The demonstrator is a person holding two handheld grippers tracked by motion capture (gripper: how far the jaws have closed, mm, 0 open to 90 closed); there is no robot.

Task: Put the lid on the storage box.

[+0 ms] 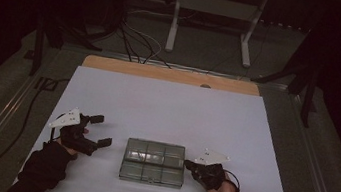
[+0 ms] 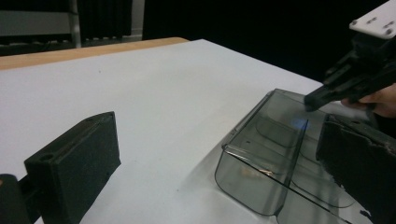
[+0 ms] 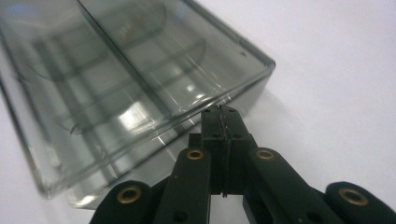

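Now the right gripper [image 1: 188, 165], jaws together, presses on the right edge of the clear compartment box [image 1: 153, 162]. The left gripper [image 1: 101, 131] waits with jaws apart; next it probably must steady the left side.

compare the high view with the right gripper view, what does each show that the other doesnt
High view alone: the left tool with jaws open, apart from the box, a bare wooden strip at the table's far edge, a white frame on the floor beyond, and cables.

Right gripper view alone: the right tool's two jaws pressed together, their tips at the box's edge, and the box's inner dividers up close.

Both: the clear box lying closed on the white sheet, with the right tool at its side.
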